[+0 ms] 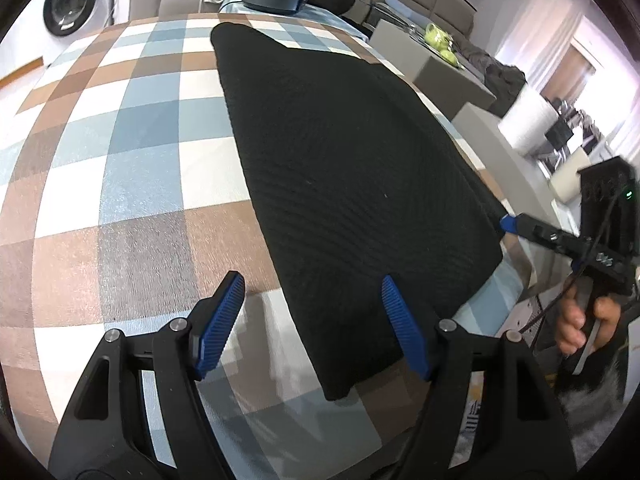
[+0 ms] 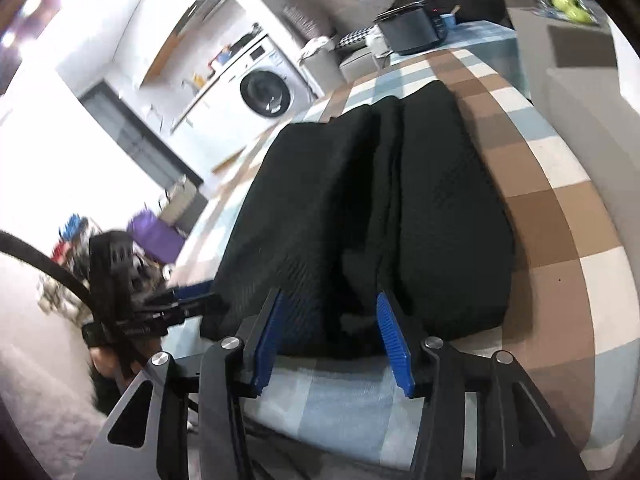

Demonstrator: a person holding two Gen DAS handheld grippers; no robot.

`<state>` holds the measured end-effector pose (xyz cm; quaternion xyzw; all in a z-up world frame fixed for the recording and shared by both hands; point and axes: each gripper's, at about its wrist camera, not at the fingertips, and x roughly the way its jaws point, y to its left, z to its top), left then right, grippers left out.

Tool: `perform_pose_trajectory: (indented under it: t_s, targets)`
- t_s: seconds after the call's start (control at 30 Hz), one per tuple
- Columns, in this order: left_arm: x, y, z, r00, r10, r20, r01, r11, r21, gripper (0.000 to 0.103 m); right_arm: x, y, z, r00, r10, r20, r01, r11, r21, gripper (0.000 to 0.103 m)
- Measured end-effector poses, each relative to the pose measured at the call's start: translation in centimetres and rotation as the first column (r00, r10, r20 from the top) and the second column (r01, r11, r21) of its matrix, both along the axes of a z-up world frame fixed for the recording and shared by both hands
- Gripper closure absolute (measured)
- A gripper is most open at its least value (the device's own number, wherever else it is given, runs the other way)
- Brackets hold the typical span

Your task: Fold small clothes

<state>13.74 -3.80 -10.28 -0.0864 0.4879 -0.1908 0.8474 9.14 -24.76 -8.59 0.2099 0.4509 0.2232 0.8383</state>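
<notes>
With both the left hand-held gripper (image 1: 312,326) and right hand-held gripper (image 2: 328,336) spread apart, the black garment (image 2: 360,208) lies folded on the checked table (image 1: 120,140), seemingly awaiting a crosswise fold.

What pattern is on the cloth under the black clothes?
Checked tablecloth: brown, blue and white squares, clearest in the left wrist view.

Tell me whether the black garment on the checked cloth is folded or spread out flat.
Folded. The black garment lies as a long narrow strip with layers overlapping along a lengthwise crease, visible from the right wrist view.
</notes>
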Motion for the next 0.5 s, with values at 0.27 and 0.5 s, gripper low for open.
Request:
perform_pose_trajectory:
  t_s: [0.27, 0.5]
  targets:
    - [0.6, -0.1, 0.0, 1.000, 0.023, 0.002, -0.023, 1.000, -0.002, 0.034, 3.8, -0.5, -3.5, 0.990, -0.084, -0.112, 0.103, 0.978, 0.179, 0.056]
    - [1.0, -0.5, -0.1, 1.000, 0.030, 0.003, -0.030, 1.000, 0.004, 0.034, 7.3, -0.2, -3.1, 0.982, -0.098, -0.159, 0.116, 0.987, 0.107, 0.064]
